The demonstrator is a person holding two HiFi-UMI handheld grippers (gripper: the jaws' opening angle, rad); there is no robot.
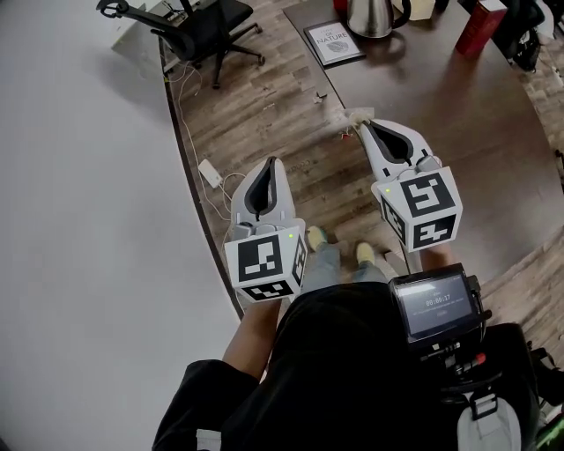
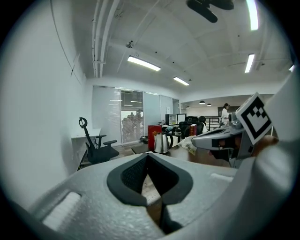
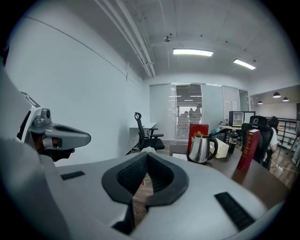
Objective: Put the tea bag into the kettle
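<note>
A steel kettle point(image 1: 372, 16) stands at the far end of the dark brown table point(image 1: 458, 132); it also shows in the left gripper view as the kettle point(image 2: 161, 143) and in the right gripper view as the kettle point(image 3: 200, 148). My right gripper point(image 1: 361, 126) hovers at the table's near left edge, shut on a pale tea bag point(image 1: 351, 117) that pokes out past its tips. That tea bag point(image 3: 148, 151) peeks over the closed jaws, and from the left it appears as a tea bag point(image 2: 187, 145). My left gripper point(image 1: 271, 164) hangs over the wooden floor, shut and empty.
A booklet point(image 1: 333, 42) lies left of the kettle, and a red box point(image 1: 480, 26) stands to its right. A black office chair point(image 1: 198, 31) sits at the far left by the white wall. A power strip point(image 1: 211, 173) with cables lies on the floor.
</note>
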